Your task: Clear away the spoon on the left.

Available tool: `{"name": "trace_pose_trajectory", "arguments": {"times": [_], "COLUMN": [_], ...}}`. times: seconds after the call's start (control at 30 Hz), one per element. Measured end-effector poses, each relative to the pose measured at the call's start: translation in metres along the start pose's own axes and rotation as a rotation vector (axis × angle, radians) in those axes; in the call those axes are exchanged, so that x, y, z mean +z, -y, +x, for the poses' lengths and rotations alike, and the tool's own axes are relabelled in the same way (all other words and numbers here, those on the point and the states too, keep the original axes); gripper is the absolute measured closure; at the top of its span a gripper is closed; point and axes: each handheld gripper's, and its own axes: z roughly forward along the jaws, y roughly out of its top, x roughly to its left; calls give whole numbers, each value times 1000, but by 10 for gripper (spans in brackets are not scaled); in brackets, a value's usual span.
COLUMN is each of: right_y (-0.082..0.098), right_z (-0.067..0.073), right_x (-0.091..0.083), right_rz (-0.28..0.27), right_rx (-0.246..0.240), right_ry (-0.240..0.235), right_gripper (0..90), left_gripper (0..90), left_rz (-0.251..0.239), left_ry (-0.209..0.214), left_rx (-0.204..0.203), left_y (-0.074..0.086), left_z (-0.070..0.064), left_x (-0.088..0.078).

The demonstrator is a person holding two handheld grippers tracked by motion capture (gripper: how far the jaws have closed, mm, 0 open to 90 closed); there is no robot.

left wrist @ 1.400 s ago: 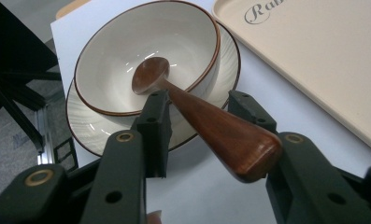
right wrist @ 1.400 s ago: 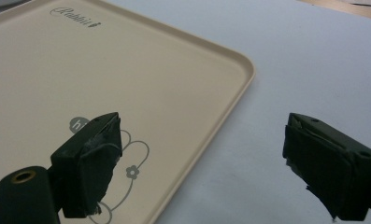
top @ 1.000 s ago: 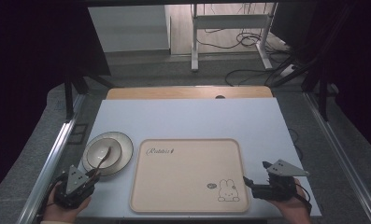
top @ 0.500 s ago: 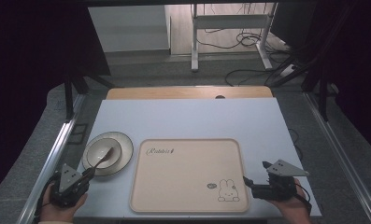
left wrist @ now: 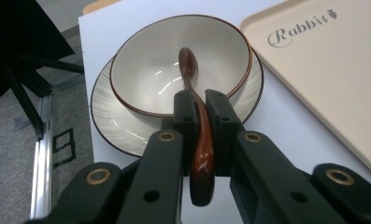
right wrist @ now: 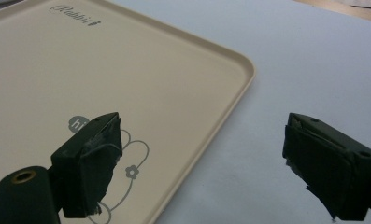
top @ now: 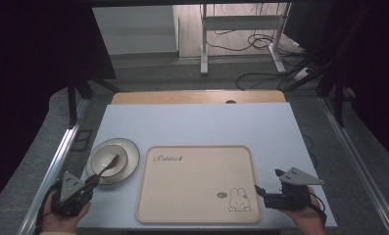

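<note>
From above, the left gripper [top: 91, 180] sits by the plate [top: 131, 159], clamped on the spoon [top: 108, 165] reaching into the bowl [top: 100, 155]. Its own view shows jaws pinching the handle. Opposite, the right gripper [right wrist: 199, 168] gapes empty over the tray [right wrist: 174, 79] edge.

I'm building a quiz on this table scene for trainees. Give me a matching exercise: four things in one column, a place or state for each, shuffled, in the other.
Things:
1. spoon
2. bowl
3. tray
4. right claw

Places or states:
A. stands on the plate
B. open, one jaw over the tray's corner, nothing held
C. handle clamped in the left claw, tip in the bowl
D. lies flat, bears a rabbit drawing

Pairs: 1-C, 2-A, 3-D, 4-B
</note>
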Motion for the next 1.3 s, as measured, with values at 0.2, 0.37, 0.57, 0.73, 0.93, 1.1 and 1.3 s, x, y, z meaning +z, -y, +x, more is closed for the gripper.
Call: {"name": "trace_pose_trajectory", "arguments": {"times": [0.2, 0.37, 0.57, 0.73, 0.93, 1.1, 1.3], "right_y": [0, 0, 0, 0, 0, 0, 0], "right_z": [0, 0, 0, 0, 0, 0, 0], "right_x": [-1, -1, -1, -1, -1, -1, -1], "right_rz": [-4, -4, -4, -5, -4, -3, -4], "right_rx": [-2, -3, -4, -4, -5, -6, -7], "right_ry": [1, 4, 5, 7, 7, 9, 10], "right_gripper": [121, 121, 122, 122, 122, 122, 122], "left_gripper": [845, 844, 845, 844, 844, 844, 844], "left_rz": [-18, -29, -50, -66, -84, -107, -136], "left_ry": [-3, -6, -6, -3, 1, 9, 9], "left_rx": [-5, -7, -21, -32, -37, -45, -49], "left_y": [-2, -3, -4, -7, -9, -13, -17], "left_z": [0, 1, 3, 4, 5, 6, 4], "left_x": [-3, -6, -10, -13, -18, -21, -26]}}
